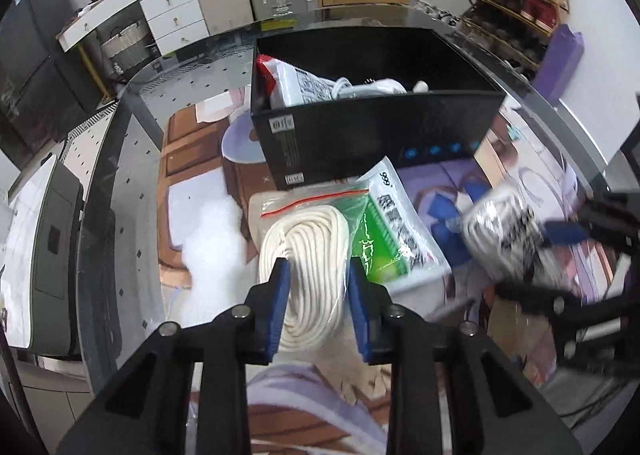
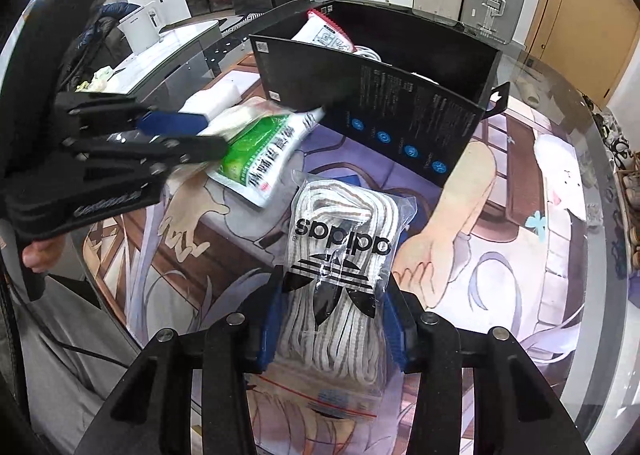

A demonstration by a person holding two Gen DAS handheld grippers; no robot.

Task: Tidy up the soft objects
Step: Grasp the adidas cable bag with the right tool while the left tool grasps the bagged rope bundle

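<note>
Your right gripper point(image 2: 332, 319) has its jaws pinching one "adidas" lace bag point(image 2: 344, 255); your left gripper point(image 1: 318, 295) has its jaws pinching one cream rope bag point(image 1: 308, 255) beside the green "999" packet point(image 1: 394, 231).

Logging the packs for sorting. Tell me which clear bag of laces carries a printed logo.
The bag of grey-white laces in the right gripper: black Adidas trefoil on its front. The cream lace bag in the left gripper is unprinted.

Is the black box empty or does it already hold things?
Not empty. The black box is open on top, and a white packet and a white cable lie inside.
</note>
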